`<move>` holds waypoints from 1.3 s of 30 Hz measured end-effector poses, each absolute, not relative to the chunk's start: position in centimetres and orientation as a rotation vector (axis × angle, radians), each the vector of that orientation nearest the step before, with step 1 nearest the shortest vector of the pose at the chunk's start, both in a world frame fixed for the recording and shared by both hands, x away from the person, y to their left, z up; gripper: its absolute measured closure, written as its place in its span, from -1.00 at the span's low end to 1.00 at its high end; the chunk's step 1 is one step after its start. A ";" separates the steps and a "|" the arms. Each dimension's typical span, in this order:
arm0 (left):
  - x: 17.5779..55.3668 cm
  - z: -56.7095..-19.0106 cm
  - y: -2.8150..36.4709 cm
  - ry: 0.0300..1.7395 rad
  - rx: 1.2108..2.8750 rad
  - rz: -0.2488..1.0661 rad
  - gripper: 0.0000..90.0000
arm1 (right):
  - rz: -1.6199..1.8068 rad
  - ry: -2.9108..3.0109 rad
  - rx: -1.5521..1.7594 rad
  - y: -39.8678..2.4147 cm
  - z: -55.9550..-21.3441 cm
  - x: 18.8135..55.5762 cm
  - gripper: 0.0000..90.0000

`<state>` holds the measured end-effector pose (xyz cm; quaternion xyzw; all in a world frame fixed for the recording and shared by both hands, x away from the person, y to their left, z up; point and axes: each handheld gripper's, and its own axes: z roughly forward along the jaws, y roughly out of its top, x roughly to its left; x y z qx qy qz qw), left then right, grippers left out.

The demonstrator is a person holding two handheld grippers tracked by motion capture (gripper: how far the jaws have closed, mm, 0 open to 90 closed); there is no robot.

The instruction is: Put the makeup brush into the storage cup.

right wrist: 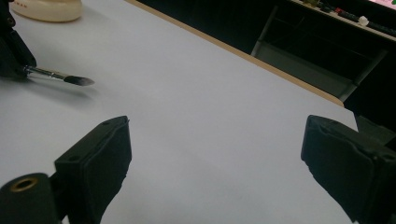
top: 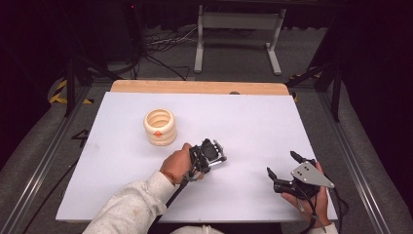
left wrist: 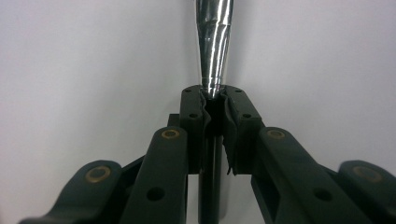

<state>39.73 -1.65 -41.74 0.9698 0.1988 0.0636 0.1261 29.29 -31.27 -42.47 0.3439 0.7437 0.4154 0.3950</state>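
On the white table [top: 146,195], items listed by size.

Item 1: cream ribbed holder [top: 159,126], an upright open-topped ring-stack pot, standing left of centre, well apart from both hands and empty as far as the high view shows.

Item 2: right gripper [top: 281,165], held near the table's right front corner; jaws spread wide with bare table between them, holding nothing.

Item 3: left gripper [top: 218,151], at centre front, near the holder but not touching it. Jaws closed tight on item 4; in the left gripper view the pads [left wrist: 233,121] pinch a shaft between them.

Item 4: brush [right wrist: 63,76], slim, with a shiny metal ferrule [left wrist: 214,42] and dark tip, clamped at its handle end and projecting out past the jaws, low over the table.

Step in hand, as judged: the brush has been grasped and is ready to lift. Next move, likely: raise it, turn it upright, and carry it left to the holder's mouth, keeping the grip firm so the thin shaft does not swivel.
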 end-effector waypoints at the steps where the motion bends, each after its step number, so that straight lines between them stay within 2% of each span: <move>1: 39.7 -41.7 -1.3 0.582 2.802 0.193 0.76 | 1.056 1.882 0.874 -31.3 -42.5 29.3 -0.79; 10: 39.1 -40.2 2.7 0.613 2.634 0.264 0.76 | 1.082 1.863 0.871 -31.5 -42.4 29.1 -0.79; 13: 38.5 -39.0 5.0 0.626 2.543 0.304 0.76 | 1.082 1.860 0.870 -31.5 -42.3 29.1 -0.79; 22: 38.1 -37.4 8.7 0.645 2.389 0.308 0.76 | 1.100 1.858 0.872 -31.5 -42.4 29.1 -0.79; 39: 37.7 -35.1 13.5 0.643 2.118 0.410 0.76 | 1.119 1.860 0.876 -31.6 -42.4 29.1 -0.79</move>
